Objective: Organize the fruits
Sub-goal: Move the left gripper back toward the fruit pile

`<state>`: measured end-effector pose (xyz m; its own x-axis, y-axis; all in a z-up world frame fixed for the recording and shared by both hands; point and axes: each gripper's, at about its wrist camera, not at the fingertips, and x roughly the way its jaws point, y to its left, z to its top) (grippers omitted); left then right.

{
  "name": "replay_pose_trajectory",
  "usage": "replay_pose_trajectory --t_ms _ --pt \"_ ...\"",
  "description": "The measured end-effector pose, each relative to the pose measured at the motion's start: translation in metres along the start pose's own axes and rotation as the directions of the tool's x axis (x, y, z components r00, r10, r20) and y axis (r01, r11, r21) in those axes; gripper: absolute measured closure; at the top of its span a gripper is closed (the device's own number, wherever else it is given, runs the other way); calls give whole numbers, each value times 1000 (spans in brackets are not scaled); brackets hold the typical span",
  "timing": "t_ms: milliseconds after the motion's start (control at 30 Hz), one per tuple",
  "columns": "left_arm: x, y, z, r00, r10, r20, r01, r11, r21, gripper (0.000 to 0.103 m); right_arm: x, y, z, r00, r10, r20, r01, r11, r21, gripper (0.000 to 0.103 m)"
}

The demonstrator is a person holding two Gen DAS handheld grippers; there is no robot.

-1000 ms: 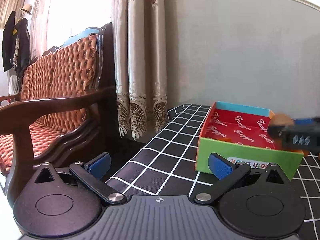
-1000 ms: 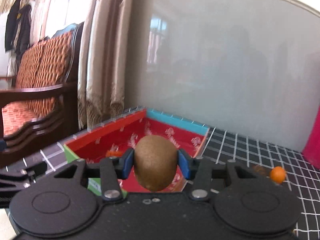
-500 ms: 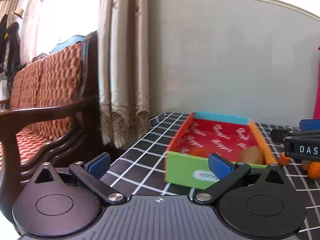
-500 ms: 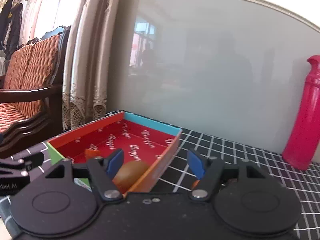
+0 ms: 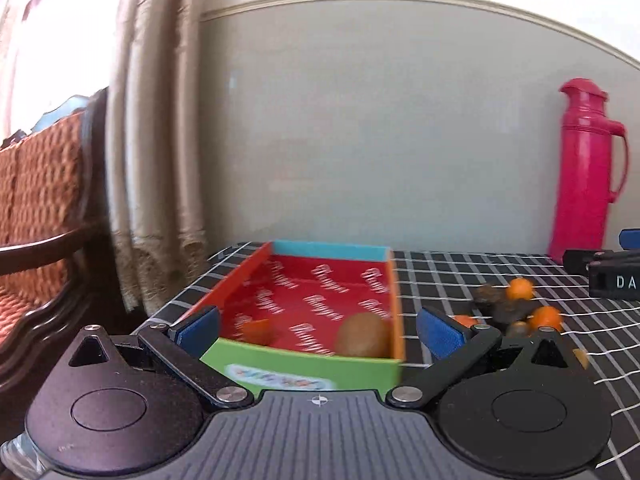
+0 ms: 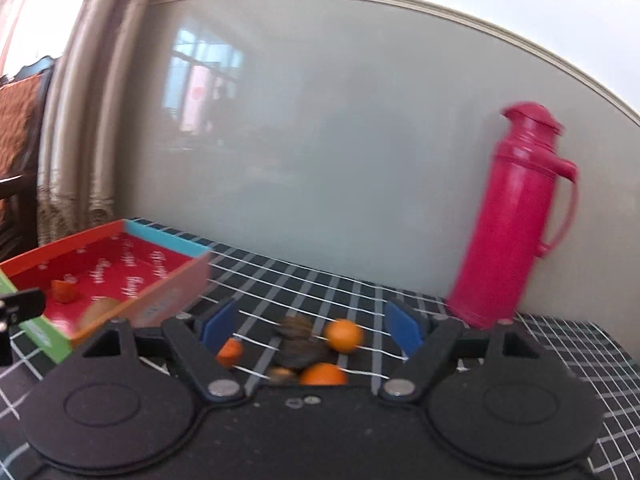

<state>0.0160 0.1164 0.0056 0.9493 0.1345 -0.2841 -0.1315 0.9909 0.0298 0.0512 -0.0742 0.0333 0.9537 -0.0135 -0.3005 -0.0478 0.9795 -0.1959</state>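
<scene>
A red-lined cardboard box (image 5: 394, 280) (image 6: 168, 292) stands on the black checked table. A brown kiwi (image 5: 362, 334) (image 6: 98, 308) and an orange piece (image 5: 258, 330) (image 6: 64, 290) lie inside it. To its right lies a loose pile: small oranges (image 6: 344, 334) (image 5: 520, 288), dark nuts (image 6: 298, 330) and an orange piece (image 6: 230, 352). My right gripper (image 6: 310, 322) hovers over this pile, its jaws opening and holding nothing. My left gripper (image 5: 318, 326) is open in front of the box's green near wall, nothing in it.
A tall pink thermos (image 6: 516, 220) (image 5: 584, 168) stands against the grey wall at the back right. A beige curtain (image 5: 156, 140) and a wooden sofa with orange cushions (image 5: 36, 200) are left of the table.
The right gripper let go of the kiwi, which now lies in the box, and swung right over the loose pile. The left gripper swung right too, now facing the box.
</scene>
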Motion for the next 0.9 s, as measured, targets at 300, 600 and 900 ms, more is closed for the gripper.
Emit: replay_pose_trajectory --t_ms 300,600,900 --pt "3 -40 4 998 -61 -3 61 998 31 0 -6 -58 -12 996 -81 -23 83 994 76 21" --pt "5 -80 2 991 -132 -25 133 989 58 0 -8 -89 -20 990 -131 -48 135 986 99 21" --pt "14 -114 -2 979 -190 -72 195 978 77 0 -10 -115 -33 983 -169 -73 177 977 121 21"
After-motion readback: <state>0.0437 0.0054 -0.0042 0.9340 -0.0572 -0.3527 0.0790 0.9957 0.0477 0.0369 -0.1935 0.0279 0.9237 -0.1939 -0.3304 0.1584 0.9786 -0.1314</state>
